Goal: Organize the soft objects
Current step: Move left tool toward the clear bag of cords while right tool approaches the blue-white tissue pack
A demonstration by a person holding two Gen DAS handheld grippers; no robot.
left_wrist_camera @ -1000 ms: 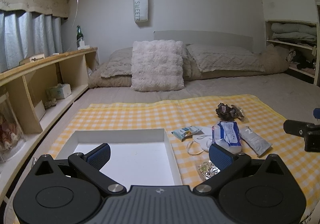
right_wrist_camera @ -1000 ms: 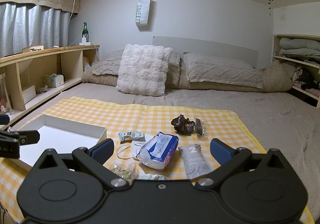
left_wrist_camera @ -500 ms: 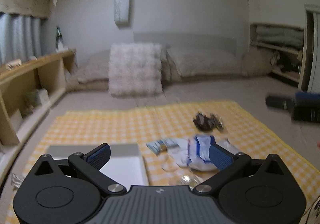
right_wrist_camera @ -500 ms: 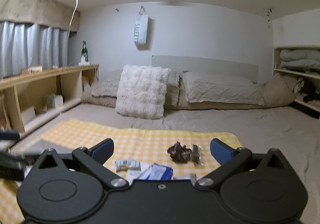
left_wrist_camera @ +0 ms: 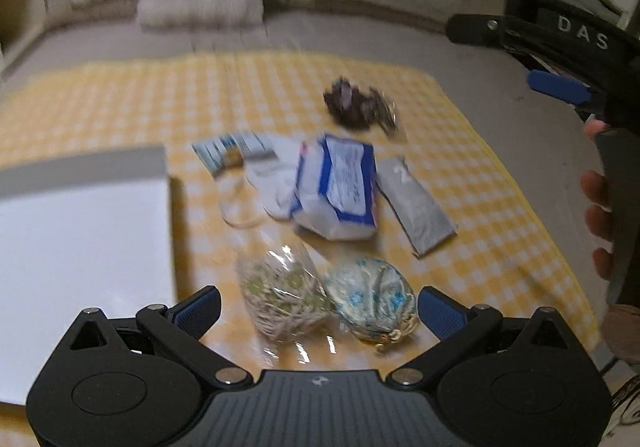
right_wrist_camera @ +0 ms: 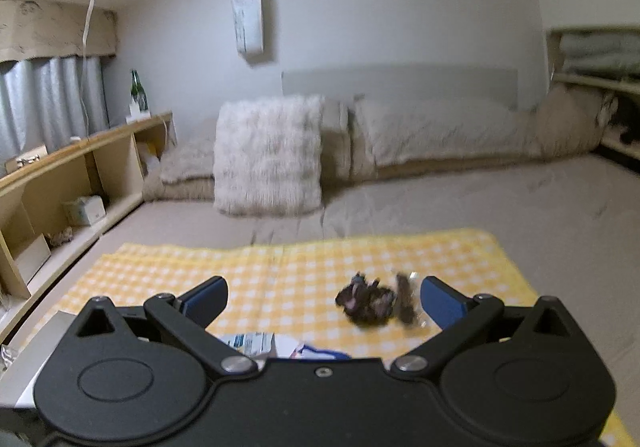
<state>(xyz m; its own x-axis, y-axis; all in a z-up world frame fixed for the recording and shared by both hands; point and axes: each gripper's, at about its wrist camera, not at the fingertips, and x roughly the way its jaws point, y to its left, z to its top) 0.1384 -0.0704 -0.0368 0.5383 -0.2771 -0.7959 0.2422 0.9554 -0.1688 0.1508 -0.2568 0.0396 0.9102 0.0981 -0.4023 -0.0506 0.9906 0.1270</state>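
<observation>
My left gripper (left_wrist_camera: 318, 305) is open, tilted down over two clear bags on the yellow checked cloth (left_wrist_camera: 120, 103): one of pale stringy stuff (left_wrist_camera: 280, 295) and one round blue-white one (left_wrist_camera: 370, 297), both between its fingers. Beyond lie a blue-white pack (left_wrist_camera: 340, 187), a grey sachet (left_wrist_camera: 416, 203), a small packet (left_wrist_camera: 232, 147), a white mask (left_wrist_camera: 268, 171) and a dark bundle (left_wrist_camera: 352, 105). The white box (left_wrist_camera: 80, 247) is at the left. My right gripper (right_wrist_camera: 322, 297) is open and empty, held high; the dark bundle (right_wrist_camera: 366, 305) shows between its fingers.
A fluffy pillow (right_wrist_camera: 268, 155) and bedding lie at the bed's head. A wooden shelf (right_wrist_camera: 72, 167) with a bottle (right_wrist_camera: 138, 91) runs along the left. The right gripper's body (left_wrist_camera: 568, 47) and holding hand fill the left view's right edge.
My left gripper has tipped down and moved right, closer over the bags. My right gripper has risen, so most of the items have dropped below its view.
</observation>
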